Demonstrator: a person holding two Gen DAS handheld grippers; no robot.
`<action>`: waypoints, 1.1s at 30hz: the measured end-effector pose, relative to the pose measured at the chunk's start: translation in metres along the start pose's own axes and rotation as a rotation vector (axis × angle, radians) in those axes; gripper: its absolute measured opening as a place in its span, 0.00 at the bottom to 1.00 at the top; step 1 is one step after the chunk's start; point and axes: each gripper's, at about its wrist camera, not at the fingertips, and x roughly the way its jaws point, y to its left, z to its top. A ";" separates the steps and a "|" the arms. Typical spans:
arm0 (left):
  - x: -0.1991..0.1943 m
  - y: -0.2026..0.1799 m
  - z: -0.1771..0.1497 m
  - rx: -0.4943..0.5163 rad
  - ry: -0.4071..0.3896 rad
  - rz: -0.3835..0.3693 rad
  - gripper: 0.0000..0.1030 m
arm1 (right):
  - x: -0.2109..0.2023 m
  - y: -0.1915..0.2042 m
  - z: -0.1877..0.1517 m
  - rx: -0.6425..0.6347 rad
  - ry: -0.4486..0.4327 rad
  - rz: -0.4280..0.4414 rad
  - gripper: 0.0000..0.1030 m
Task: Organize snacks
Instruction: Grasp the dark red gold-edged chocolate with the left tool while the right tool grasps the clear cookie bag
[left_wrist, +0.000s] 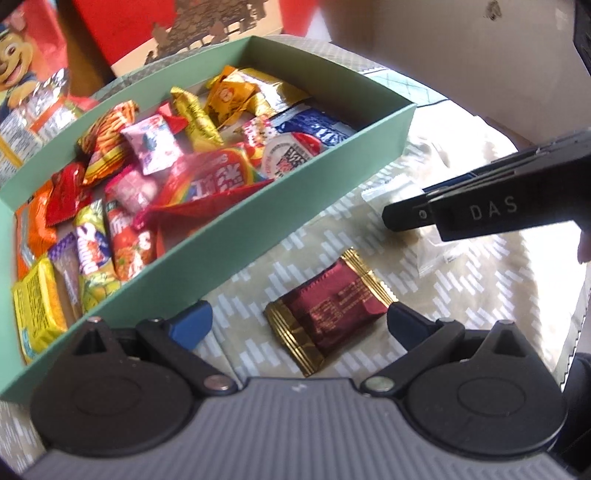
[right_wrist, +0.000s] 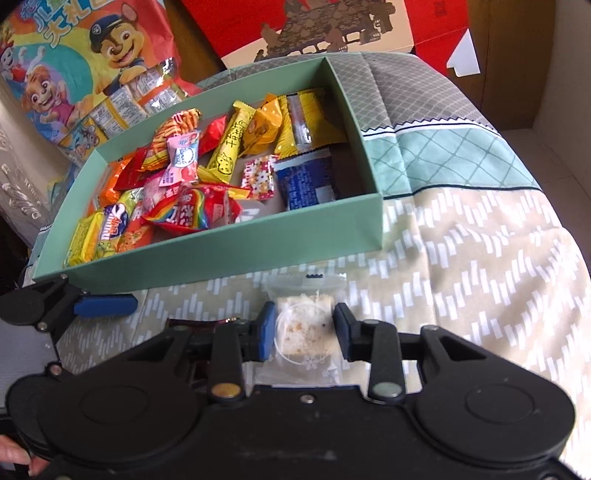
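A dark red and gold wrapped snack (left_wrist: 328, 314) lies on the patterned cloth between the blue pads of my left gripper (left_wrist: 299, 323). That gripper is open wide and its pads stand clear of the wrapper. My right gripper (right_wrist: 303, 328) is shut on a clear packet holding a white crumbly cake (right_wrist: 304, 332), with a pad against each side. The right gripper (left_wrist: 406, 218) also shows from the side above that packet. The green box (right_wrist: 221, 254), also in the left wrist view (left_wrist: 258, 236), holds several bright snacks and stands just beyond both grippers.
A cartoon-dog snack bag (right_wrist: 74, 66) leans behind the box on the left. A red and cream gift box (right_wrist: 314, 29) stands at the back. Beige, grey and teal patterned cloth (right_wrist: 480, 258) covers the surface. A person's fingers (right_wrist: 22, 461) hold the right gripper.
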 end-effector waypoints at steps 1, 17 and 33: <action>0.002 -0.004 0.001 0.037 -0.002 0.005 0.95 | 0.000 -0.002 0.000 0.005 -0.001 0.007 0.32; -0.004 -0.015 0.005 -0.023 0.036 -0.129 0.58 | -0.003 -0.014 -0.005 0.063 -0.032 0.047 0.32; -0.021 -0.008 -0.003 -0.135 -0.010 -0.101 0.35 | -0.018 -0.009 -0.011 0.077 -0.002 0.055 0.32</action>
